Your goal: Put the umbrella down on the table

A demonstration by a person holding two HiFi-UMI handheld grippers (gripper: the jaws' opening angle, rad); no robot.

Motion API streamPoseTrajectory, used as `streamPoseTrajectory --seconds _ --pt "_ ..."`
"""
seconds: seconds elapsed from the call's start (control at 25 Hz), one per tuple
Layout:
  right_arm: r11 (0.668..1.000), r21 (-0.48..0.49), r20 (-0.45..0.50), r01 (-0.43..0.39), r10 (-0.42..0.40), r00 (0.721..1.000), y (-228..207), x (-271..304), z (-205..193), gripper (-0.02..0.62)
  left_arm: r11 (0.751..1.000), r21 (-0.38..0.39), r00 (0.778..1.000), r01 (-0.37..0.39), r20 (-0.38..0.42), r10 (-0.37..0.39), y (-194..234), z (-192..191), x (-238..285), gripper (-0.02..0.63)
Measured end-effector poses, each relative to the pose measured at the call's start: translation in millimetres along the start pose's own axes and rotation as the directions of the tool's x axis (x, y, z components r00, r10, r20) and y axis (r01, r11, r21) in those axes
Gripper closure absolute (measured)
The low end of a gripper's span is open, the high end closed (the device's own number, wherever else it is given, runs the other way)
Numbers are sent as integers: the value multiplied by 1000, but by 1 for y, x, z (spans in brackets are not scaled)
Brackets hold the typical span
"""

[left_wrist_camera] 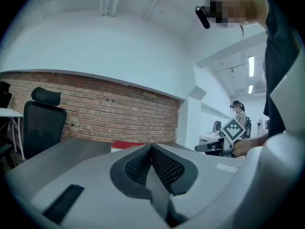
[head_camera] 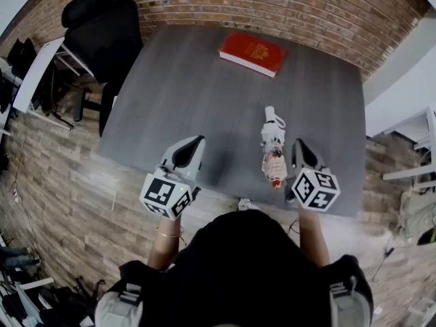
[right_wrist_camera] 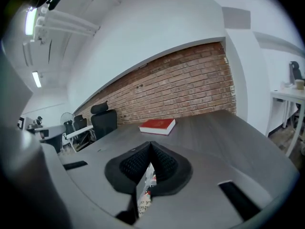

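A folded white umbrella with red print (head_camera: 274, 148) lies on the grey table (head_camera: 177, 94) near its front edge, handle end toward me. My right gripper (head_camera: 298, 144) hovers just right of the umbrella, apart from it. In the right gripper view its jaws (right_wrist_camera: 151, 144) meet at the tips with nothing gripped, and a sliver of the umbrella (right_wrist_camera: 145, 197) shows below through the slit behind the tips. My left gripper (head_camera: 197, 142) hangs over the table's front left. Its jaws (left_wrist_camera: 152, 148) are shut and hold nothing.
A red book (head_camera: 252, 53) lies at the table's far side, by the brick wall. A black office chair (head_camera: 102, 33) stands off the table's far left corner, beside a white desk (head_camera: 34, 70). Another person stands far off in the left gripper view.
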State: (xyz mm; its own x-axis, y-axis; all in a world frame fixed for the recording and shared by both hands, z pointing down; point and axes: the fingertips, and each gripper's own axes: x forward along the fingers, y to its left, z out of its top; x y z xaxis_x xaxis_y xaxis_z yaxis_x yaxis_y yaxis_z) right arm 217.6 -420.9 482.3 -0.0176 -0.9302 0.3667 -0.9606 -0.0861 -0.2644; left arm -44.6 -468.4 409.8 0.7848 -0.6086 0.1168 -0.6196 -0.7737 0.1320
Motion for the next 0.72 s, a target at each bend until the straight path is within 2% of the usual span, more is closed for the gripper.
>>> streamPoseTrajectory --seconds 0.2,0.72 --pt "1000 -2 19 18 -18 1000 -2 -10 4 600 1000 -1 1000 13 -3 -13 -5 0 3 606" --pt "1000 -8 50 -7 7 999 7 -11 12 600 1000 -6 1000 -2 -8 2 -4 -1 1 606"
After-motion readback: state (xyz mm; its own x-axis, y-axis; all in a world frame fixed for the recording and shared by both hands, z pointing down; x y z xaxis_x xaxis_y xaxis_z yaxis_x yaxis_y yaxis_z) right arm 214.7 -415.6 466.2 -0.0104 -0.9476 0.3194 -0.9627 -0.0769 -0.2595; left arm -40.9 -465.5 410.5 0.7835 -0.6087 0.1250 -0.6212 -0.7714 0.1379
